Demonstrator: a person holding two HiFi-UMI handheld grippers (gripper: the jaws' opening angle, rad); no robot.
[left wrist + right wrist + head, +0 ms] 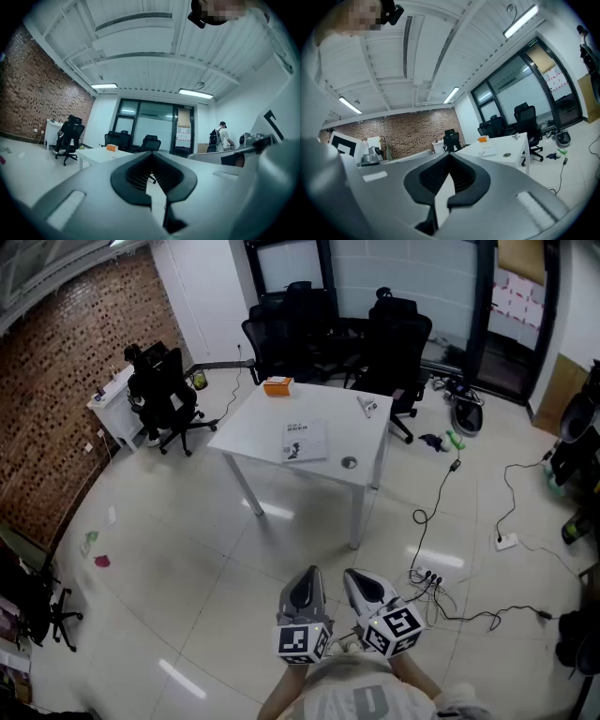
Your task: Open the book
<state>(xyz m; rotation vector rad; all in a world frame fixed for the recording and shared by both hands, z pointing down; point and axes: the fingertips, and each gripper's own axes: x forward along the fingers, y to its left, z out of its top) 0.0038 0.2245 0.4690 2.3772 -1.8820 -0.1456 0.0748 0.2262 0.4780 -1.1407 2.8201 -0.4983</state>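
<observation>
The closed white book (305, 441) lies flat on a white table (272, 418) across the room; in the right gripper view the book (485, 151) shows small on that table (508, 149). Both grippers are held low, close to my body and well short of the table. My left gripper (309, 577) has its jaws together with nothing between them, as its own view shows (151, 161). My right gripper (354, 579) beside it is likewise shut and empty (450, 161). Both point level toward the table.
On the table also sit an orange box (277, 384), a small white item (367, 406) and a round disc (349, 462). Black office chairs (394, 334) crowd behind it. Cables and a power strip (427, 576) lie on the floor at right. A person (220, 136) stands far off.
</observation>
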